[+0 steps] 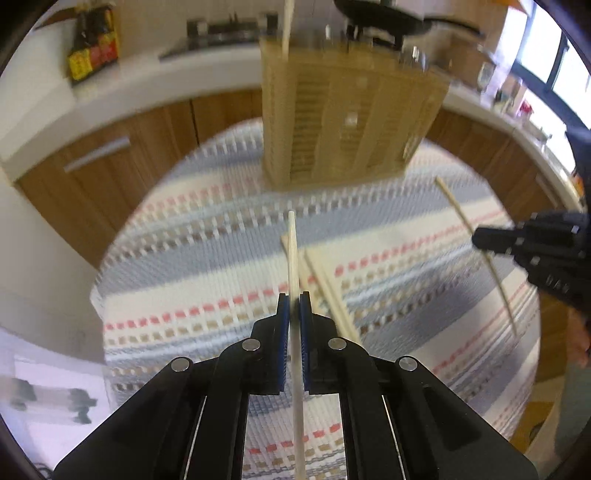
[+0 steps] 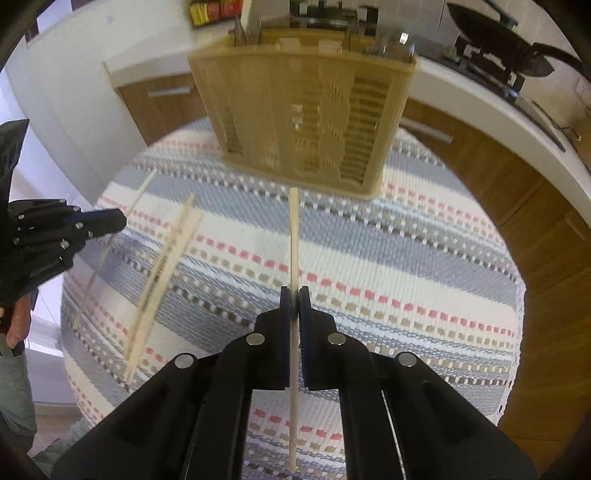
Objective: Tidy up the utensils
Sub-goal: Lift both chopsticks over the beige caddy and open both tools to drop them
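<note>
My left gripper is shut on a pale wooden chopstick that points ahead toward the tan slotted utensil holder. My right gripper is shut on another chopstick, aimed at the same holder. Both are held above the striped table mat. Two loose chopsticks lie on the mat right of my left gripper; they also show in the right wrist view. The right gripper shows at the right edge of the left view, the left gripper at the left edge of the right view.
The holder has one chopstick standing in its left compartment and metal utensils at its right. The striped mat covers a round table. A white counter with wooden cabinets curves behind, carrying a stove and black pan.
</note>
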### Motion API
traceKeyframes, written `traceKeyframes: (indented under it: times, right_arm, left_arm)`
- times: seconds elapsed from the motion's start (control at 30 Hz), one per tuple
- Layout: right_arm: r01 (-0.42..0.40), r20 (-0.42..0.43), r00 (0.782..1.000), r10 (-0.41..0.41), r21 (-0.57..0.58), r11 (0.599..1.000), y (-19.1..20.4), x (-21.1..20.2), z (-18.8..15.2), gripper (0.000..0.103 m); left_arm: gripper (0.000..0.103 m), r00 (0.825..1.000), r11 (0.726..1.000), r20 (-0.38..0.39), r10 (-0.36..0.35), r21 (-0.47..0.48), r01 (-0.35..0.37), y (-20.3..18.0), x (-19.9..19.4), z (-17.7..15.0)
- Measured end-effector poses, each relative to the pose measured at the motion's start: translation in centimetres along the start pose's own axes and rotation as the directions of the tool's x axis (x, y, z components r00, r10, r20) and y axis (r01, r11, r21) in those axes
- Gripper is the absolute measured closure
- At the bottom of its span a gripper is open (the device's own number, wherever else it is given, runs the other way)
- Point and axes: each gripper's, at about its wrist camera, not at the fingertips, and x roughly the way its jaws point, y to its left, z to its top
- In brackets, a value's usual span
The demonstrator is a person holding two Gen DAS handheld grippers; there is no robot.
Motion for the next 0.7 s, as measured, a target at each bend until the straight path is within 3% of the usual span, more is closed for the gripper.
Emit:
traceKeyframes:
  times: [0.17,0.3,0.47,0.57,0.7]
  right_arm:
    - [-0.042,0.108,0.993,0.04,0.017,0.999,-0.2,-3.7,0.7,0.1]
    - [-0.082,0.249,0.966,0.069,0.041,0.996,-0.6,-7.7,2.1,0.1]
    - [-0.163,0.424,0.898,0.118,0.071,0.984,-2.5,-11.2,4.3,0.1]
    - [-0.168,0.512,0.852,0.108,0.072,0.983,-3.1,-12.5,5.5,0.1]
    - [-0.146,0.63,0.774,0.062,0.082,0.986,-4.0,-14.1,7.0,0.1]
  left_arm:
    - [0.1,0.99,0.999,0.136,-0.031,-0.032,0.036,0.2,-4.3,1.7]
    - [0.1,0.963,0.997,0.264,-0.059,-0.039,0.072,-0.4,-8.1,4.0]
    - [0.1,0.896,0.991,0.432,-0.105,-0.024,0.128,-1.5,-12.1,7.1]
    - [0.1,0.87,0.986,0.475,-0.135,-0.021,0.164,-2.0,-12.8,8.9]
    - [0.1,0.808,0.979,0.567,-0.161,-0.011,0.203,-2.5,-13.3,11.3]
